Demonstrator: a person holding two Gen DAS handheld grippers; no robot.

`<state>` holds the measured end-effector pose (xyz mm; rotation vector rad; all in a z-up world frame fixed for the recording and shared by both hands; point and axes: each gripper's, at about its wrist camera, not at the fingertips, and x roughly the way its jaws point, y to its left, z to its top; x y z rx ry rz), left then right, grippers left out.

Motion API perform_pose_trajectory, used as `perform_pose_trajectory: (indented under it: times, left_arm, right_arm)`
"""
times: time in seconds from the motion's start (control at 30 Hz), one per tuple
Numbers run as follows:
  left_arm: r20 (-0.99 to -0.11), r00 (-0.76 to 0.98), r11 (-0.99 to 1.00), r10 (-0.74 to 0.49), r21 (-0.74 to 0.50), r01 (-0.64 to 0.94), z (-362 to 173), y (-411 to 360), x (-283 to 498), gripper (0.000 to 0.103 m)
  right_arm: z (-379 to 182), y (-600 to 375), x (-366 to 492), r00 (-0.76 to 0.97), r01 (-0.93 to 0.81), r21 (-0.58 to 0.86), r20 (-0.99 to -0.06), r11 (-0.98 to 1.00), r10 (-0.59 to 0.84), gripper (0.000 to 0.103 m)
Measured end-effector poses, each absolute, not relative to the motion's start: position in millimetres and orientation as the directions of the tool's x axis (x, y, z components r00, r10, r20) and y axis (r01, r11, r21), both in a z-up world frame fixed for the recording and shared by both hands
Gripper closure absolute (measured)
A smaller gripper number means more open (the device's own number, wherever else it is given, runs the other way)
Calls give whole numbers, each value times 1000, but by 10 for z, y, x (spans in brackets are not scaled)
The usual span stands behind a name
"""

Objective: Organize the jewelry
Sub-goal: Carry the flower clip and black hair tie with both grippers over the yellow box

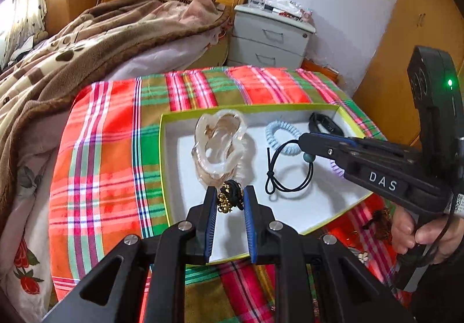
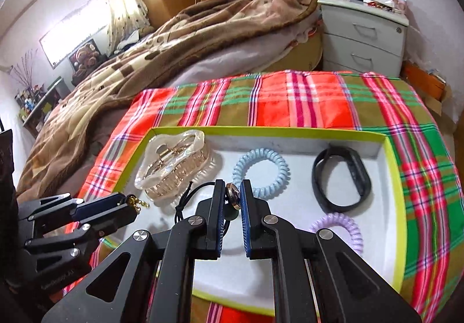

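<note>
A shallow white box with a lime rim lies on the plaid cloth. In it are a clear hair claw, a pale blue coil tie, a black band, a lilac coil tie and a black cord bracelet. My left gripper is shut on a gold and black chain over the box's near left part. My right gripper is shut on a round metal ring piece above the cord bracelet.
The plaid cloth covers a low table beside a bed with a brown blanket. A white nightstand stands behind. More small items lie on the cloth right of the box, near the hand.
</note>
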<state>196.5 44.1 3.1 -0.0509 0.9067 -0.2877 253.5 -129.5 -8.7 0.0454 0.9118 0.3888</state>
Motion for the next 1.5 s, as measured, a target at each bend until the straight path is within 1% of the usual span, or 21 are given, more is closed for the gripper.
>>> perform_pose_trajectory:
  times: [0.2, 0.27, 0.43, 0.83, 0.97, 1.1, 1.2, 1.33, 1.4, 1.47, 1.5]
  left_arm:
    - [-787, 562, 963, -256, -159, 217, -79, 448, 1988, 84]
    - [-791, 565, 968, -235, -135, 213, -95, 437, 1989, 84]
    - [-801, 548, 967, -238, -143, 211, -150, 441, 2006, 83]
    - [-802, 544, 965, -247, -151, 215, -154, 424, 2008, 83]
    - [-803, 544, 966, -242, -146, 214, -146, 423, 1996, 80]
    - [-802, 544, 965, -245, -148, 217, -131, 419, 1980, 75]
    - [-801, 549, 967, -238, -141, 213, -114, 413, 1968, 72]
    - [-796, 558, 968, -234, -136, 211, -76, 413, 1935, 69]
    - [-794, 562, 969, -230, -133, 208, -57, 411, 1917, 67]
    - [-791, 567, 969, -228, -130, 208, -35, 408, 1890, 65]
    - [-790, 570, 970, -225, -128, 206, -23, 408, 1875, 65]
  right_arm:
    - [-148, -1206, 2589, 531, -326, 173, -780, 929, 332, 92]
    - [-169, -1178, 2612, 525, -329, 161, -788, 930, 322, 92]
    - [-230, -1129, 2634, 516, -333, 137, -802, 933, 302, 92]
    - [-260, -1109, 2650, 511, -339, 131, -806, 931, 300, 92]
    - [-251, -1114, 2651, 515, -336, 128, -804, 933, 296, 92]
    - [-231, -1120, 2632, 516, -341, 135, -800, 930, 306, 92]
    - [-220, -1118, 2609, 520, -344, 131, -798, 930, 304, 89]
    - [-197, -1116, 2578, 525, -342, 136, -793, 930, 309, 88]
    - [-184, -1125, 2557, 529, -339, 139, -790, 930, 311, 85]
    - [-168, -1140, 2527, 534, -335, 145, -785, 931, 314, 76]
    - [-160, -1147, 2510, 536, -335, 148, -782, 930, 317, 75]
